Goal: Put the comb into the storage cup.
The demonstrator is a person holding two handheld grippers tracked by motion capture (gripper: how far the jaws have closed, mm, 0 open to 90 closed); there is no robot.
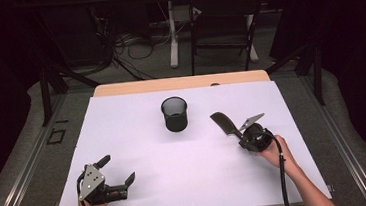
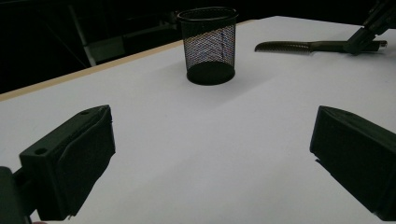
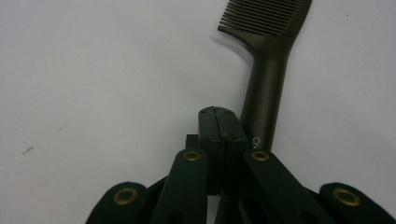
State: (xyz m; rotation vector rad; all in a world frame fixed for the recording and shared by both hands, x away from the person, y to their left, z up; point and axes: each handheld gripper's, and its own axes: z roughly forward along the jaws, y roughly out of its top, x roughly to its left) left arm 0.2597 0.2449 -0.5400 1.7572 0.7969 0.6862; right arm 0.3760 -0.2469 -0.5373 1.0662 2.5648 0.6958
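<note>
A black mesh cup (image 1: 175, 113) (image 2: 208, 44) stands upright at the middle of the white table sheet. A dark comb (image 1: 222, 122) (image 2: 299, 46) (image 3: 268, 70) lies flat to its right, teeth toward the far side. My right gripper (image 1: 236, 133) (image 3: 217, 116) is shut, its jaws pressed together just left of the comb's handle and touching or nearly touching it, with nothing between them. My left gripper (image 1: 117, 169) (image 2: 210, 154) rests open at the near left, jaws wide apart and empty, pointing toward the cup.
The white sheet (image 1: 139, 137) covers a wooden table whose far edge (image 1: 179, 83) shows. A dark folding chair (image 1: 224, 24) and cables stand on the floor beyond the table. Bare sheet lies between the two grippers.
</note>
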